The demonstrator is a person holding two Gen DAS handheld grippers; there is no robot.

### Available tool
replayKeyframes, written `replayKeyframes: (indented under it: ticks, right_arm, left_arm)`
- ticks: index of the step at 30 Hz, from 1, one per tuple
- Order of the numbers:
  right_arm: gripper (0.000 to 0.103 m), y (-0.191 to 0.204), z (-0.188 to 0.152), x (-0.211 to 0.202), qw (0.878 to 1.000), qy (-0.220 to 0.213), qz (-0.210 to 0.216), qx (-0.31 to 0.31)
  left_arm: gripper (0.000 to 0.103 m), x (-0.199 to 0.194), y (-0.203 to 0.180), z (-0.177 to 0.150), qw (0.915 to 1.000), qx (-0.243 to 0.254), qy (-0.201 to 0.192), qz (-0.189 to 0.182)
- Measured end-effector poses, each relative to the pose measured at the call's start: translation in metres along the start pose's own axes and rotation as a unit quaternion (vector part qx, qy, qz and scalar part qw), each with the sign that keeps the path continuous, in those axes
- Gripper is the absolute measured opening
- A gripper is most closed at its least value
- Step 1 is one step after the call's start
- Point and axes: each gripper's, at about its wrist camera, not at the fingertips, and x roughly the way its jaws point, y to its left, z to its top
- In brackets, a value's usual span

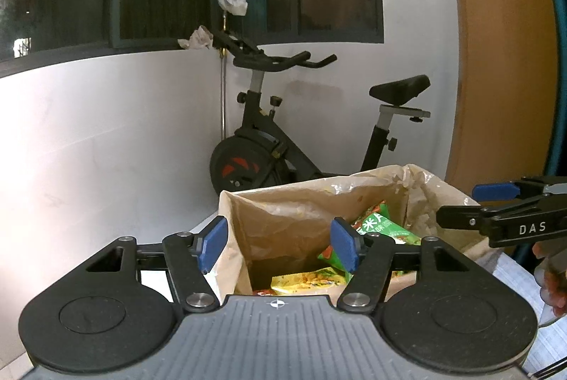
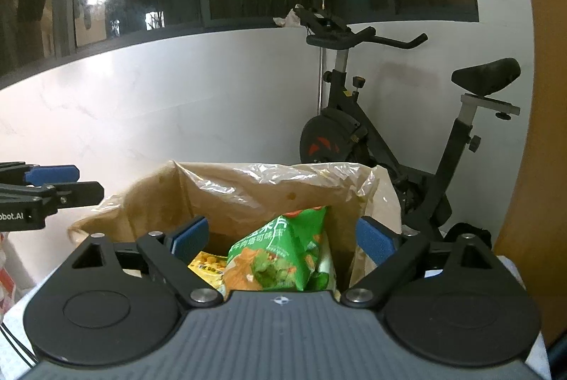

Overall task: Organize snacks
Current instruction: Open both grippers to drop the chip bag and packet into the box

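Left claw (image 1: pixel 278 245) nearest the lens, blue pads spread apart, nothing between them; poised over the near rim of the brown paper bag (image 1: pixel 283 213). Left pad (image 1: pixel 212 243) outside the bag's left wall, right pad over the bag's mouth. Green snack packet (image 1: pixel 379 227) inside the bag, just right of and beyond the right pad, not touched. Yellow snack packet (image 1: pixel 308 279) lower in the bag, below the claw's gap.

Right claw (image 2: pixel 283 240) likewise spread wide, gripping nothing. Same green packet (image 2: pixel 280 256) upright, leaning, in the bag directly between and below the right claw's pads; contact not seen. Yellow packet (image 2: pixel 207 264) left of the green one, near the left pad. Clear plastic liner (image 2: pixel 283 176) draped over the bag's far rim.

Exercise bike (image 2: pixel 389 132) behind the bag, against the white wall.
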Motion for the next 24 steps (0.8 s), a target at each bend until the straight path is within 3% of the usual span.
replayKeyframes:
  ticks: [11,24]
  right_arm:
    - [0.100,0.012,-0.017,-0.040,0.999,-0.030,0.015,-0.017]
    - [0.100,0.024,-0.050,-0.068,0.998,-0.046,0.020,-0.037]
  left_arm:
    - [0.077,-0.035,0.002,-0.014,0.9997,-0.014,-0.018,0.012]
    - [0.077,-0.056,0.000,-0.066,0.9977,-0.062,0.025,0.000]
